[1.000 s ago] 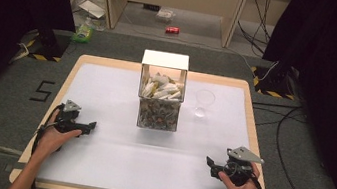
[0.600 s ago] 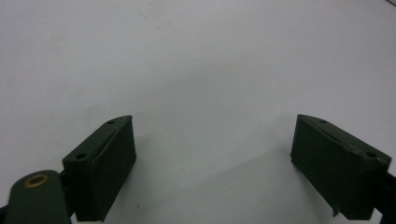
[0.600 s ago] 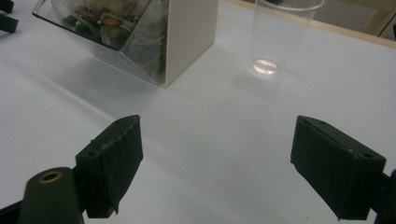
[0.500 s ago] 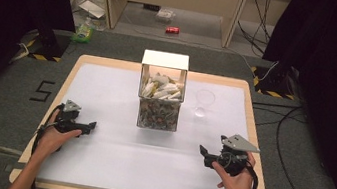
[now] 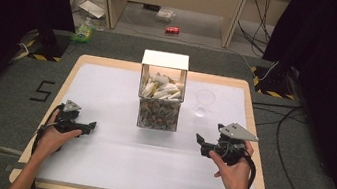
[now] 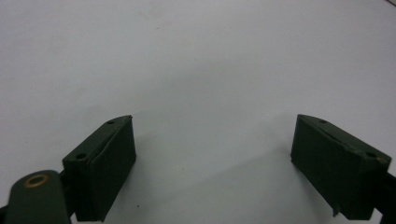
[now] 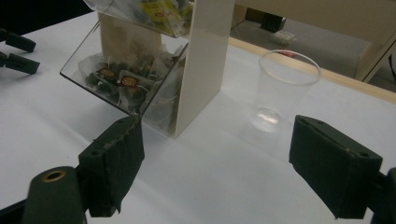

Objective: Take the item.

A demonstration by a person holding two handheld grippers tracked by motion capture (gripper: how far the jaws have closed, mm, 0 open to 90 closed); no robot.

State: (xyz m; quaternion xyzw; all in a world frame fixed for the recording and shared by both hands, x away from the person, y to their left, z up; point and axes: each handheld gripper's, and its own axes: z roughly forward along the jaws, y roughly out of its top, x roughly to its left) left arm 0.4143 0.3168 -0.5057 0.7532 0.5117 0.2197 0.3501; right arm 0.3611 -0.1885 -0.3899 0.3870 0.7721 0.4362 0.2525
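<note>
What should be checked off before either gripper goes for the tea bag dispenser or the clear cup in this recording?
1. Left gripper open and empty: ok; in the left gripper view its jaws stand wide apart over bare table.
2. Right gripper open and empty: ok; nothing sits between its jaws in the right gripper view.
3. Clear cup upright: ok; it stands mouth up beside the dispenser, apart from it.
4. Cup empty: ok; its bottom shows through with nothing inside.
5. Tea bag dispenser stocked: ok; bags fill the lower clear bin and the upper one.
6. Path from the right gripper to the cup clear: ok; bare white table lies between them.
</note>
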